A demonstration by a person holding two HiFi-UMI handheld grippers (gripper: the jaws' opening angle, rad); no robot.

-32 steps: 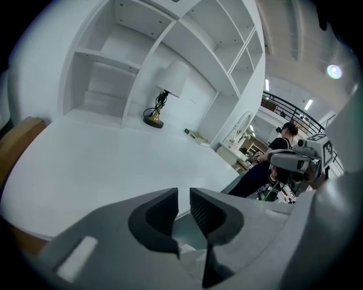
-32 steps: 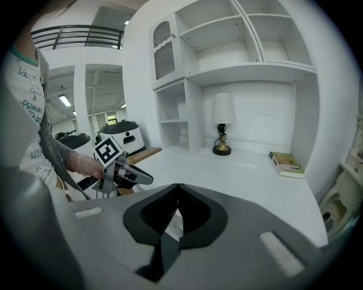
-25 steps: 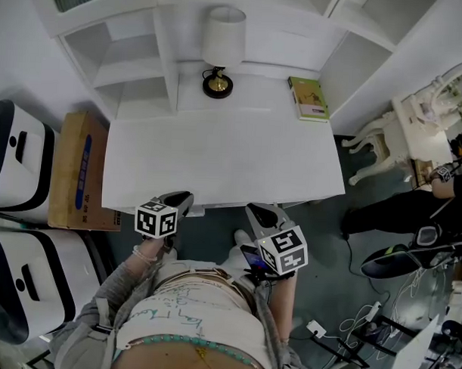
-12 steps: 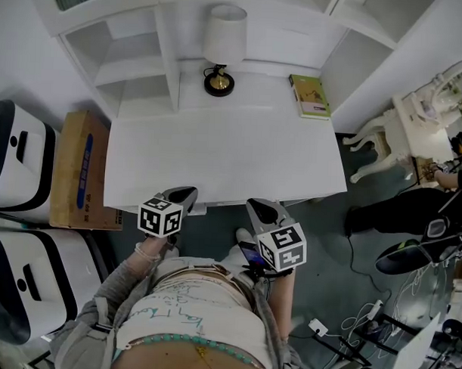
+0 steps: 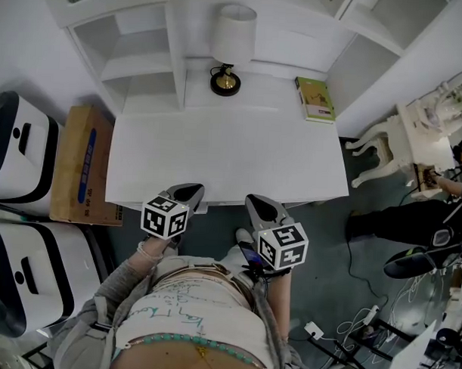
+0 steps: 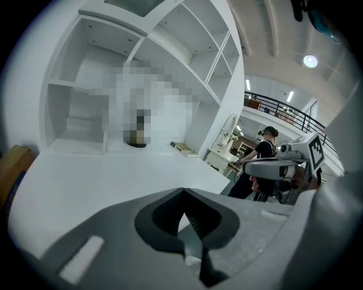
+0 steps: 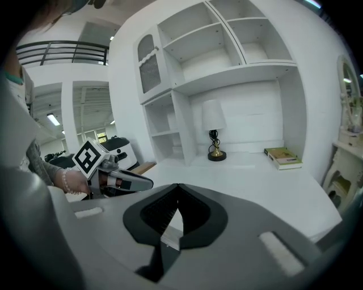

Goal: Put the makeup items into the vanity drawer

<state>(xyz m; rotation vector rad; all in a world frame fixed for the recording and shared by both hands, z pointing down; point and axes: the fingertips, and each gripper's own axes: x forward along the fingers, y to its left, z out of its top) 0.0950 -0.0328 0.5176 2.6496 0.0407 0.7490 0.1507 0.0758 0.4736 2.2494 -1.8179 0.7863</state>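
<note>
A person stood at the near edge of a white vanity (image 5: pixel 232 153), holding the left gripper (image 5: pixel 190 192) and right gripper (image 5: pixel 256 203) side by side, each with its jaws pressed together on nothing. A lamp (image 5: pixel 234 32) and a book (image 5: pixel 315 98) sat at the back. The drawer could not be made out.

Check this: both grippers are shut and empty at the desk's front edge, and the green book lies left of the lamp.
Not quite: the head view shows the green book right of the lamp. The left gripper and right gripper are shut and empty at the front edge of the desk.
</note>
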